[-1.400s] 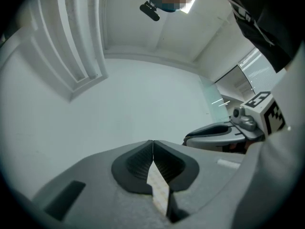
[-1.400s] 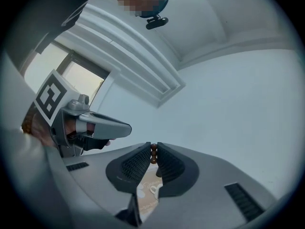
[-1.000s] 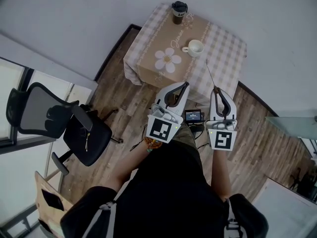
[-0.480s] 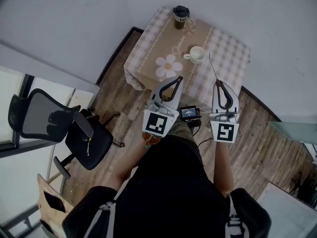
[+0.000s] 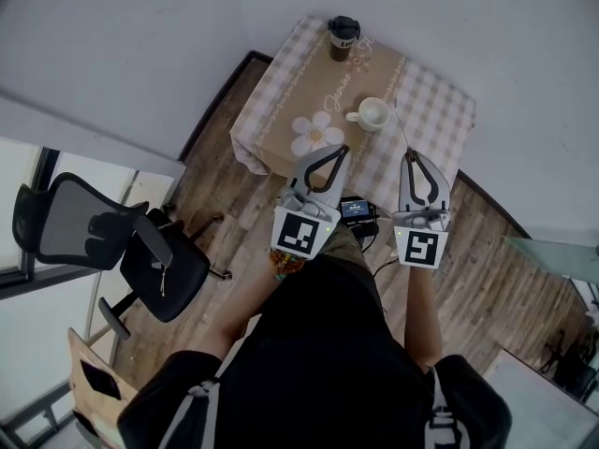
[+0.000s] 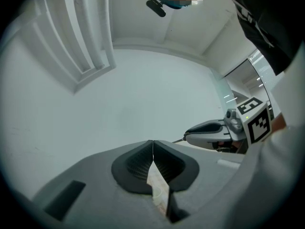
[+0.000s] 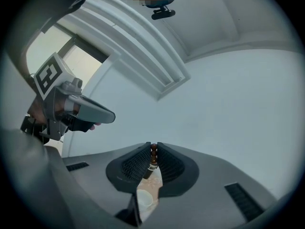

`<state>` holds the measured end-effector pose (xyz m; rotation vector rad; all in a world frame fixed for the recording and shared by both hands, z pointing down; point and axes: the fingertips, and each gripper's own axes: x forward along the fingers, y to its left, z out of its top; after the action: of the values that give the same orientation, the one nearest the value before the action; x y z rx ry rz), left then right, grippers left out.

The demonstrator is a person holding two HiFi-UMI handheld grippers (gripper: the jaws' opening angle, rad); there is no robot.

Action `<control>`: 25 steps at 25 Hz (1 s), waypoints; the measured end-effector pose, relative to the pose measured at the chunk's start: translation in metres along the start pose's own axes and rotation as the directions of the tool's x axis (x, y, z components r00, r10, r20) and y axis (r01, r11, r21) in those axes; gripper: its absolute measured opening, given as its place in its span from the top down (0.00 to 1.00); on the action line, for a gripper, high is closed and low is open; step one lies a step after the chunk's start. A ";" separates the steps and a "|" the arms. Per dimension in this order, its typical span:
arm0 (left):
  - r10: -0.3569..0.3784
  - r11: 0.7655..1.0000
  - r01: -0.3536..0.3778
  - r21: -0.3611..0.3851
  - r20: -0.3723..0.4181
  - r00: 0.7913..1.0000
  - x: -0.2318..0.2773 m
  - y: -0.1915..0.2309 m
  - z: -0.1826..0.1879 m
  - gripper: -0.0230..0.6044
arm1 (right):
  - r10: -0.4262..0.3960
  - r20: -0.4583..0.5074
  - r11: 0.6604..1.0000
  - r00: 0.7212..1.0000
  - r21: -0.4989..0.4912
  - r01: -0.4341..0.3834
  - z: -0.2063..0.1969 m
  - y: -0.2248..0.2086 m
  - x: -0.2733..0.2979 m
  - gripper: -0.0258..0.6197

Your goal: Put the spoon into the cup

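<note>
A white cup [image 5: 372, 112] stands on the table with the checked cloth [image 5: 426, 101]. The thin metal spoon [image 5: 401, 127] sticks out forward from my right gripper [image 5: 408, 155], which is shut on its handle; in the head view its far end lies just right of the cup. Through the right gripper [image 7: 153, 147] jaws' narrow slit I see the cup [image 7: 144, 199] and a dark tumbler [image 7: 153, 159] beyond. My left gripper [image 5: 341, 148] is held beside it, short of the table's near edge, and its jaws [image 6: 152, 144] are shut with nothing between them.
A dark lidded tumbler [image 5: 343, 36] stands at the table's far edge, and a daisy print [image 5: 316, 136] marks the cloth. A black office chair [image 5: 103, 241] stands to the left on the wood floor. A small screen device [image 5: 354, 210] sits between the grippers.
Both grippers have moved forward toward the table. The spoon's far end has come up level with the cup, just to its right. Neither gripper's state has changed.
</note>
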<state>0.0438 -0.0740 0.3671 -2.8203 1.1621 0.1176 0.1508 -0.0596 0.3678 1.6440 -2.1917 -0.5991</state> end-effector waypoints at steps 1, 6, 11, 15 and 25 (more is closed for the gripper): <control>0.002 1.000 -0.002 0.002 -0.003 1.000 0.003 0.002 -0.001 0.94 | 0.003 0.000 1.000 1.000 0.003 -0.003 -0.002 -0.001 0.004 0.90; 0.017 1.000 -0.017 -0.002 -0.015 1.000 0.012 0.011 -0.007 0.94 | 0.021 -0.015 0.999 1.000 0.033 -0.021 -0.017 -0.005 0.024 0.90; 0.016 1.000 -0.016 0.006 -0.036 0.999 0.019 0.013 -0.014 0.94 | 0.039 -0.044 0.998 0.998 0.042 -0.037 -0.039 -0.010 0.042 0.90; 0.020 1.000 -0.020 0.000 -0.052 0.998 0.019 0.015 -0.020 0.94 | 0.056 -0.072 0.997 0.996 0.050 -0.052 -0.058 -0.007 0.054 0.90; 0.029 1.000 -0.029 0.009 -0.075 0.997 0.021 0.021 -0.028 0.94 | 0.097 -0.153 0.991 0.983 0.106 -0.082 -0.118 0.009 0.083 0.90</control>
<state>0.0445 -0.1065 0.3917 -2.8239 1.2159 0.0094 0.1796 -0.1529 0.4742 1.5725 -2.1967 -0.3282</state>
